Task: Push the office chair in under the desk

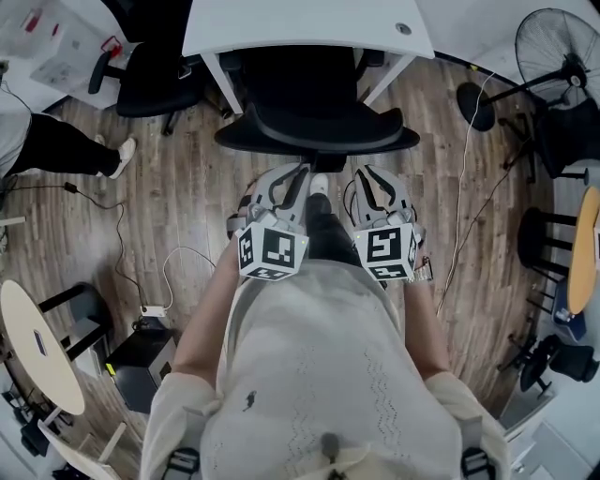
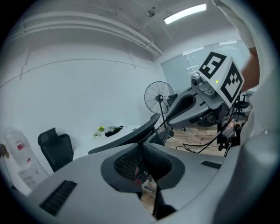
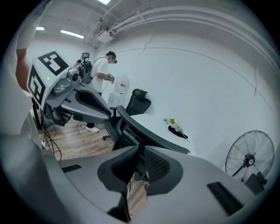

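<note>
While both grippers sit side by side just below the chair's back, I read the left gripper [image 2: 141, 153] as closed on nothing: its two black, mesh-textured pads [image 2: 126, 164] meet in a thin seam, framed by smooth grey moulded shells. The right gripper [image 3: 140, 164] looks the same, its pads drawn together to a narrow slit with nothing in it.

Just above their tips, at upper centre of the head view, stands the office chair [image 1: 319, 131]. Its black backrest rim curves toward me, and its seat reaches under the near edge of the white desk [image 1: 300, 28], between the slanted white desk legs [image 1: 217, 80]. I cannot tell whether the tips touch the rim. The chair's base and wheels are hidden beneath the seat. The desk's far side is cut off by the top edge of the frame, and my cream knit top [image 1: 309, 375] covers the lower centre.

Bare wood plank floor [image 1: 187, 187] shows on both sides of the backrest. A thin cable [image 1: 461, 206] trails down the right side, a fan base [image 1: 478, 105] stands right of the desk, and a second black chair [image 1: 155, 80] sits at upper left.
</note>
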`<state>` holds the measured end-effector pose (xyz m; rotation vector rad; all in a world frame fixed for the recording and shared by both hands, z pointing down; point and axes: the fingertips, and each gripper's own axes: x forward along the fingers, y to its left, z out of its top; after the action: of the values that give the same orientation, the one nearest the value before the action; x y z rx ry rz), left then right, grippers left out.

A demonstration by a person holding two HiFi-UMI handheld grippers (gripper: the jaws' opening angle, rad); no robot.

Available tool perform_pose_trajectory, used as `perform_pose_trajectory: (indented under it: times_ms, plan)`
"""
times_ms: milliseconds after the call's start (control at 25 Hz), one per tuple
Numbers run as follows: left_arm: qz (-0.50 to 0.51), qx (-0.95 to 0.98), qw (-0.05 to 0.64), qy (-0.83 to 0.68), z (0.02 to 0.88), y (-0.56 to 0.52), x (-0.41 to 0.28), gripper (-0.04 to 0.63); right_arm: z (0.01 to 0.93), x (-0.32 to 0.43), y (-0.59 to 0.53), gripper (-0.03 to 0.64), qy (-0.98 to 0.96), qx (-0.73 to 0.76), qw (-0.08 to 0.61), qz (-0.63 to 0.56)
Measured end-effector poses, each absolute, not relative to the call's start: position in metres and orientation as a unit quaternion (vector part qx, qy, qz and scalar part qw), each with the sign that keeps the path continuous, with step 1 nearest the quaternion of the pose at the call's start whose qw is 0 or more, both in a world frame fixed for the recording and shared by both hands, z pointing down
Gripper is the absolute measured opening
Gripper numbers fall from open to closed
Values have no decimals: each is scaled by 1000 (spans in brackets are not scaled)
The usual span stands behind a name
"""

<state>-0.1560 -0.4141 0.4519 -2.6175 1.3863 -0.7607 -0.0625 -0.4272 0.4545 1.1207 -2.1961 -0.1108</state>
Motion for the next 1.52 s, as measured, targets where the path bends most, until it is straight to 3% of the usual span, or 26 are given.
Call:
perform_pose_trajectory:
  times_ms: [520,1120,1520]
  plan:
    - [-172,-848,-52,499,446,-381,-162,24,444,-68,-391,11,-862,439,247,55]
    - [-128,-835,-62,531,417,-367,-179,23,417,-73,-371,9,-874,442,194,62]
    - [-82,-824,-31,560,360,-374,-196,23,362,-67,-382,9,-881,451,129,55]
